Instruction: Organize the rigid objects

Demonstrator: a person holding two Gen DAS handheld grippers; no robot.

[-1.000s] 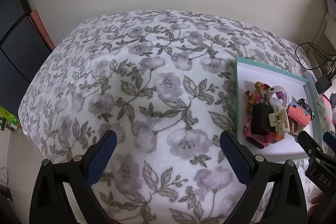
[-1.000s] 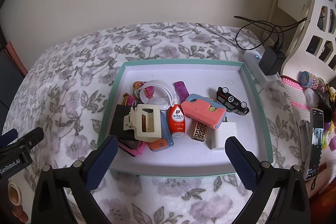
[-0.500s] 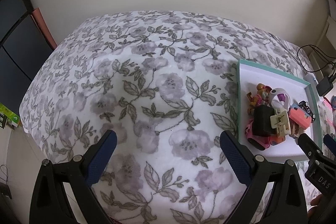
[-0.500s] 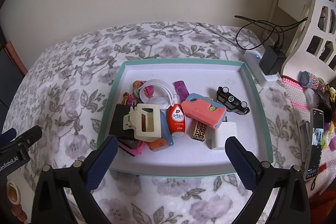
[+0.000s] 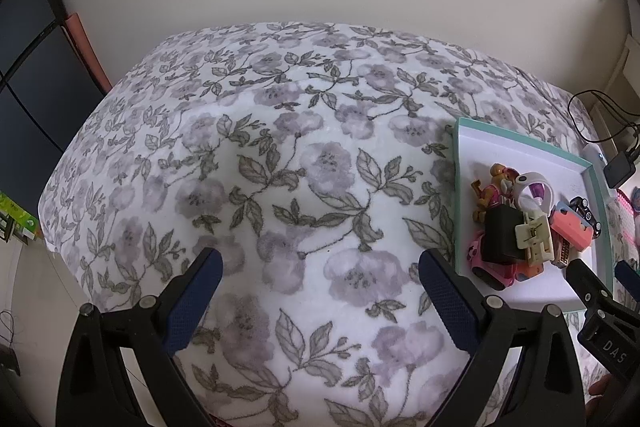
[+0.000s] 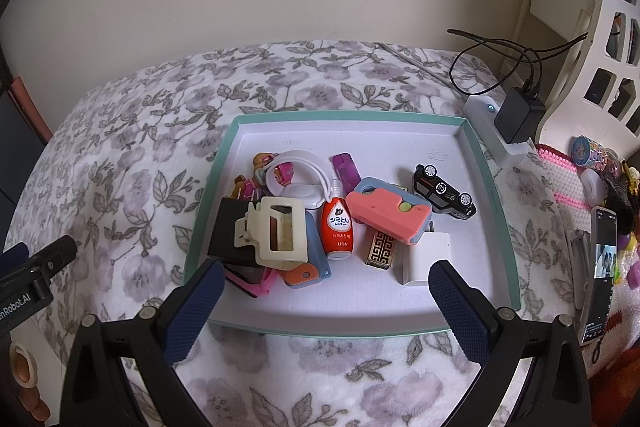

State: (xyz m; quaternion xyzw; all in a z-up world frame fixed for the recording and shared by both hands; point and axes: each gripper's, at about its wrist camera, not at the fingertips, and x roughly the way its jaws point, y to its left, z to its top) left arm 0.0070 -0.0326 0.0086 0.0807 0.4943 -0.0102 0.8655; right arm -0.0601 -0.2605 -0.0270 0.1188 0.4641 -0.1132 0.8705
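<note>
A teal-rimmed white tray [image 6: 496, 211] lies on a floral blanket [image 6: 132, 163] and holds several small objects: a cream hair claw [image 6: 276, 233] on a black box [image 6: 228, 235], a red bottle [image 6: 338, 227], a pink and blue case [image 6: 390, 213], a black toy car [image 6: 444, 191], a white charger [image 6: 426, 259], a gold patterned piece [image 6: 382, 247]. My right gripper [image 6: 322, 291] is open and empty, just in front of the tray. My left gripper [image 5: 318, 279] is open and empty over bare blanket [image 5: 280, 155], left of the tray [image 5: 456, 187].
A power strip with a black adapter [image 6: 518, 115] and cables lies behind the tray's right corner. A phone [image 6: 600, 267] and small toys lie at the right. A white shelf unit [image 6: 592, 27] stands at the far right. The blanket drops off at the left edge [image 5: 60, 227].
The left gripper's view has drifted slightly, so the tray sits a little further right and smaller. The right gripper has barely moved. Both stay open.
</note>
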